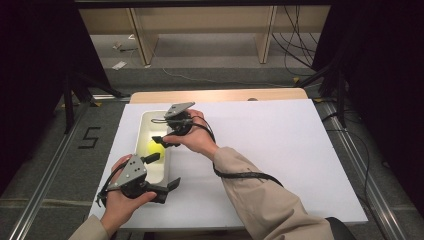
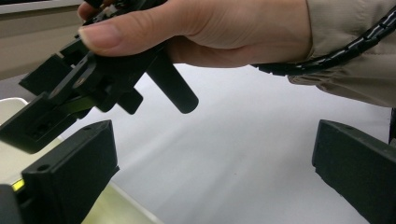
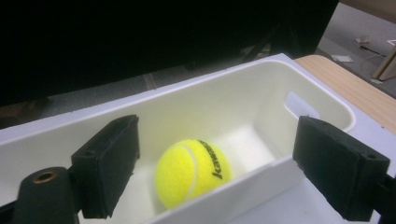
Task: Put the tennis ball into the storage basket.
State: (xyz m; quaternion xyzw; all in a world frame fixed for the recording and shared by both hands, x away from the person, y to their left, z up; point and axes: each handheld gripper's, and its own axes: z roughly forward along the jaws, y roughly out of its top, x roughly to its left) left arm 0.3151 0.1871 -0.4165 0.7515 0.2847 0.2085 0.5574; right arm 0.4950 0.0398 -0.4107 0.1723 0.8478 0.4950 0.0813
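Left gripper (image 1: 169,186) at the near edge, jaws wide apart on nothing; we log it first.

Right gripper (image 1: 159,141) hangs over the white tub (image 1: 145,120), jaws apart with nothing clamped between them. One tennis ball (image 3: 193,171) lies on the tub floor, just ahead of and below those jaws, at about 7 o'clock from the right hand in the high view. We judge the right gripper nearer. Count: one ball, one tub, two grippers.

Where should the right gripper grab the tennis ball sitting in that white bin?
Grip the tennis ball across its widest middle, coming straight down from above. It lies alone on the floor of the white bin, whose walls block any sideways approach. The right gripper, jaws open, already looks wide enough to straddle it.
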